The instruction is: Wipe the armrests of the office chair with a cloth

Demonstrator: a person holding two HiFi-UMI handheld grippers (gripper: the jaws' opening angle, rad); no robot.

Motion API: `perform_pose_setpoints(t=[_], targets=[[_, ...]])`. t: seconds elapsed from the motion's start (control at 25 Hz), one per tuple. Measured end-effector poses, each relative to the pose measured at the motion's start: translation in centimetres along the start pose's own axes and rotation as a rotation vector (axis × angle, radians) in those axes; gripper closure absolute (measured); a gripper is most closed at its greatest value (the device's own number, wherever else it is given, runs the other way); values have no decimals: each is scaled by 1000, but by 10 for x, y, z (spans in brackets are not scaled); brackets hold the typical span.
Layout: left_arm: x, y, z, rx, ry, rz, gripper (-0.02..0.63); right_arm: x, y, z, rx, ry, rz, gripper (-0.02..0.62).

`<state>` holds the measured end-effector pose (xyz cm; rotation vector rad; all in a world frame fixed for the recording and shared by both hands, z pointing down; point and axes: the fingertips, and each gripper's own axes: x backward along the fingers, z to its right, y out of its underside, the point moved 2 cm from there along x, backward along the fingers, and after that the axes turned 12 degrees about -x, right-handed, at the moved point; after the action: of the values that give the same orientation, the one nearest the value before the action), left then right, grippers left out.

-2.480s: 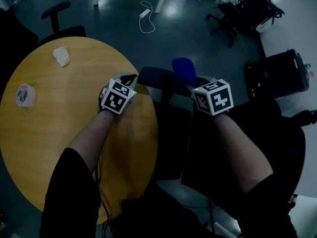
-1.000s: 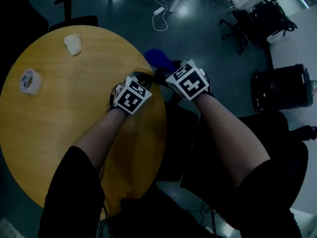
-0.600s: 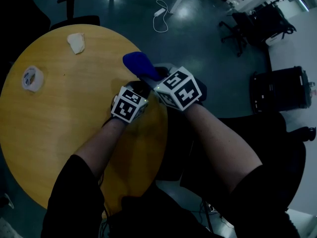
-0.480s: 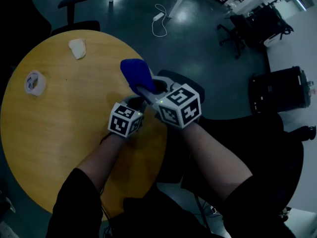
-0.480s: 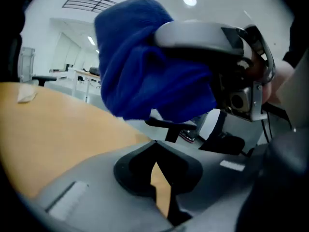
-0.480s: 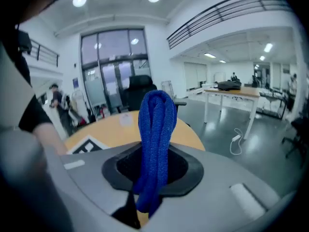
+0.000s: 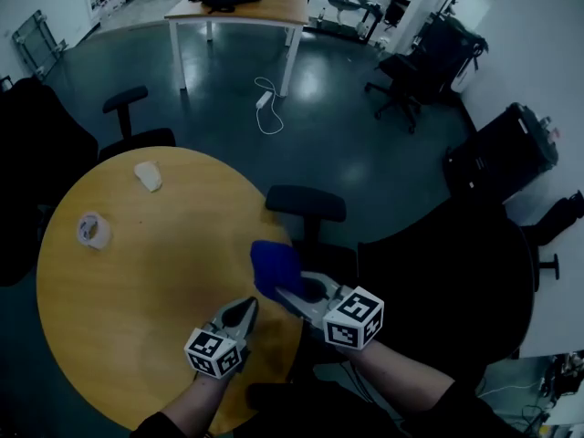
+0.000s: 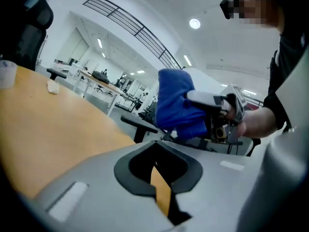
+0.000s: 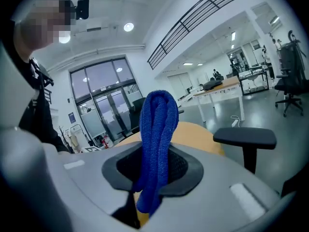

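Note:
My right gripper [image 7: 283, 287] is shut on a folded blue cloth [image 7: 272, 265], which it holds above the right edge of the round wooden table [image 7: 137, 281]. The cloth [image 9: 157, 129] stands up between the jaws in the right gripper view. The chair's black armrest [image 7: 306, 203] lies just beyond the cloth, apart from it. The armrest [image 9: 245, 137] shows to the right of the cloth there. My left gripper [image 7: 247, 305] hovers over the table's near edge, shut and holding nothing. In the left gripper view, the cloth [image 8: 176, 103] hangs ahead and right.
A black office chair [image 7: 438, 281] fills the lower right. A tape roll [image 7: 92, 230] and a crumpled white wad [image 7: 148, 175] lie on the table's far left. Another chair [image 7: 128, 108], a desk [image 7: 239, 3], a floor cable [image 7: 266, 108] and a black case [image 7: 497, 149] stand farther off.
The right gripper carried the cloth left from the armrest to over the table edge. Both grippers now sit lower in the head view, which takes in more of the room.

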<state>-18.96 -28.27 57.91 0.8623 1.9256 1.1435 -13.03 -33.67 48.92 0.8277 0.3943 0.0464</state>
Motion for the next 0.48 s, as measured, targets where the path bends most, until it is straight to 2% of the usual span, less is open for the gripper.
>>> perform_pose_setpoints(t=[0.28, 0.48], targets=[[43, -71, 46, -70, 9, 114, 593, 102, 9, -30, -35, 70, 127, 503], [61, -94, 91, -113, 23, 136, 594, 151, 11, -43, -24, 81, 194, 503]])
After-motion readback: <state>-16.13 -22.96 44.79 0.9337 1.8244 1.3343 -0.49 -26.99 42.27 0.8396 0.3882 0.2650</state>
